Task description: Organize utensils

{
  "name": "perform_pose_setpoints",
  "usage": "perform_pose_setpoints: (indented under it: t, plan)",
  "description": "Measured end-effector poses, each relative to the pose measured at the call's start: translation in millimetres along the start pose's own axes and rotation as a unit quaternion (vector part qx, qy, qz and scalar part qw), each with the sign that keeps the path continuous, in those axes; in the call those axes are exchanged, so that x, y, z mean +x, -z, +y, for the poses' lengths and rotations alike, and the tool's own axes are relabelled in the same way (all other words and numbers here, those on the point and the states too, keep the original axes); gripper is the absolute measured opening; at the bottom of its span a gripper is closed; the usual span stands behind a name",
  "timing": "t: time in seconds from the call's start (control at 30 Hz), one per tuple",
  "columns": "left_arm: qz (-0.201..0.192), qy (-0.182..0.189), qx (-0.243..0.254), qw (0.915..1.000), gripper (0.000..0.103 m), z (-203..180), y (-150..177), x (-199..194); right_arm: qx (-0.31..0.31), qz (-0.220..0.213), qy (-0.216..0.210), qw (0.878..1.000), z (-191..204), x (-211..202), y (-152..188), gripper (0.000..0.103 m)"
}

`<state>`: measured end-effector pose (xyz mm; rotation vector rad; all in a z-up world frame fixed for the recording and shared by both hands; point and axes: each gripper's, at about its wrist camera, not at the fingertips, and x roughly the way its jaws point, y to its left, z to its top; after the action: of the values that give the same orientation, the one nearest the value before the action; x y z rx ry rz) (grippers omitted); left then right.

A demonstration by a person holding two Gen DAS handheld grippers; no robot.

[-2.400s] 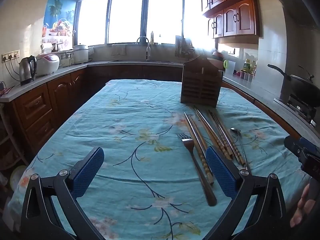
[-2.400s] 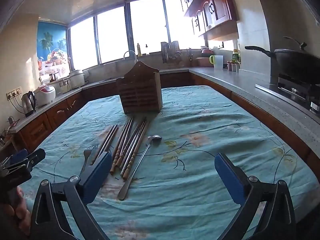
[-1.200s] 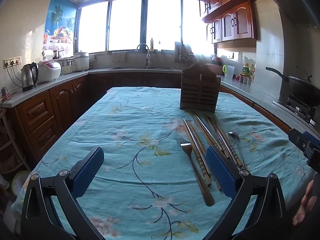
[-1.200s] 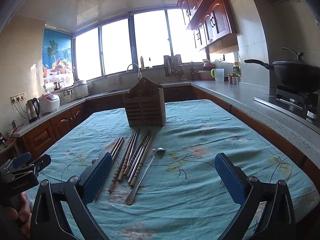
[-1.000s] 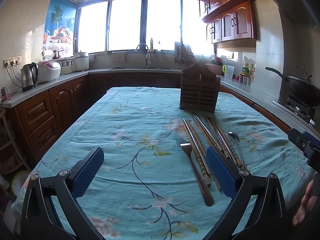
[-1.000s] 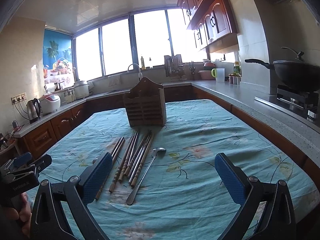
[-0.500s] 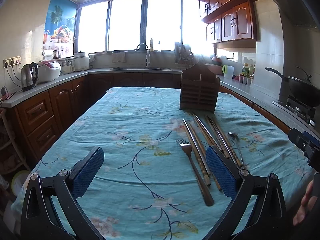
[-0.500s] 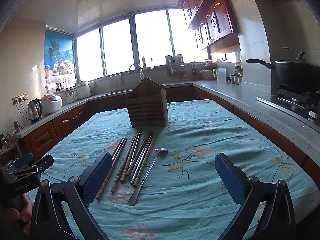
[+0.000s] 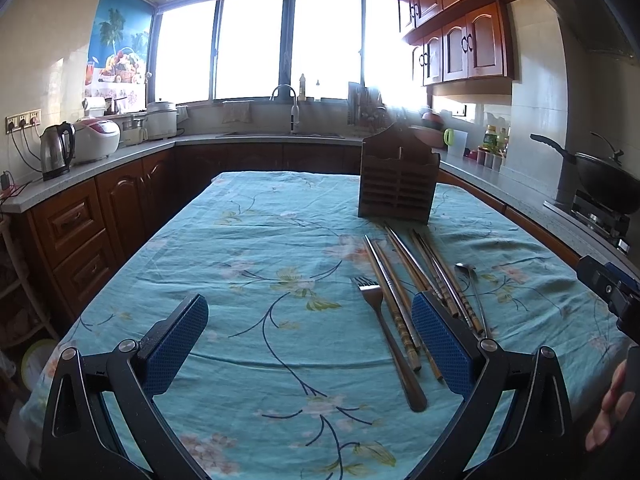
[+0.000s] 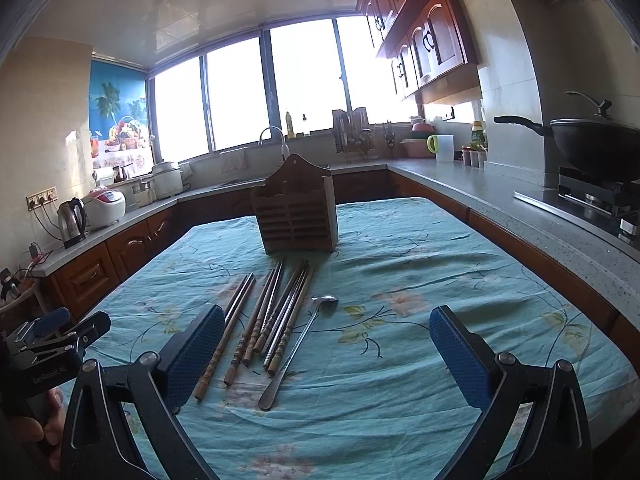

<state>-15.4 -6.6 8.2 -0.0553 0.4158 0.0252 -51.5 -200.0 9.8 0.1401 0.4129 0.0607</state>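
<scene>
Currently, no part of the task appears complete. The counter (image 9: 248, 240), covered with a turquoise floral tablecloth, carries every task item, and all utensils lie loose on the cloth.

1. Wooden utensil holder (image 10: 296, 212): stands upright on the counter, toward the far end from both tools. No utensil shows above its rim in either view; its compartments cannot be seen from these angles.
2. Chopsticks (image 10: 272, 316): several pairs lie side by side directly in front of the holder, far ends pointing toward it and close to its base. The pairs touch or overlap in places; an exact count cannot be given.
3. Fork (image 9: 384, 336): lies in front of the holder, on the left flank of the chopsticks, tines toward the holder.
4. Spoon (image 10: 300, 344): lies in front of the holder, on the right flank of the chopsticks, bowl toward the holder.

Tool state:
- Left tool (image 9: 310, 344): released, jaws spread wide, nothing between them. It hovers nearer than the holder, with the fork handle just inside its right finger.
- Right tool (image 10: 326, 354): released, jaws spread wide, nothing gripped. The spoon and several chopstick ends lie on the cloth between its fingers.

Remaining work, as judged: pick up each utensil and place it into the holder.
</scene>
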Motion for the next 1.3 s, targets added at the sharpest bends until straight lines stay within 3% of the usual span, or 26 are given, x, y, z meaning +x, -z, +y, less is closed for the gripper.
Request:
perform_pose_setpoints:
  t: [0.47,0.67,0.83,1.0,1.07,1.3]
  plan:
    - [0.028,0.022,-0.02,0.9992,0.103,7,-6,15,0.005,0.017,-0.023,1.0,-2,6,-6,0.103]
    - [0.075,0.048,-0.033,0.9955,0.103,8,-16,37,0.016,0.046,-0.054,0.997,-4,22,-15,0.103]
    - [0.125,0.091,-0.054,0.9865,0.103,9,-23,65,0.045,0.09,-0.088,0.991,-12,48,-22,0.102]
    - [0.176,0.117,-0.061,0.9756,0.098,4,-27,95,0.084,0.138,-0.114,0.98,-22,79,-26,0.091]
    - [0.203,0.13,-0.059,0.9687,0.096,1,-27,110,0.103,0.167,-0.128,0.972,-26,95,-25,0.081]
    - [0.275,0.16,-0.059,0.9464,0.066,-10,-28,151,0.162,0.253,-0.151,0.942,-44,151,-17,0.056]
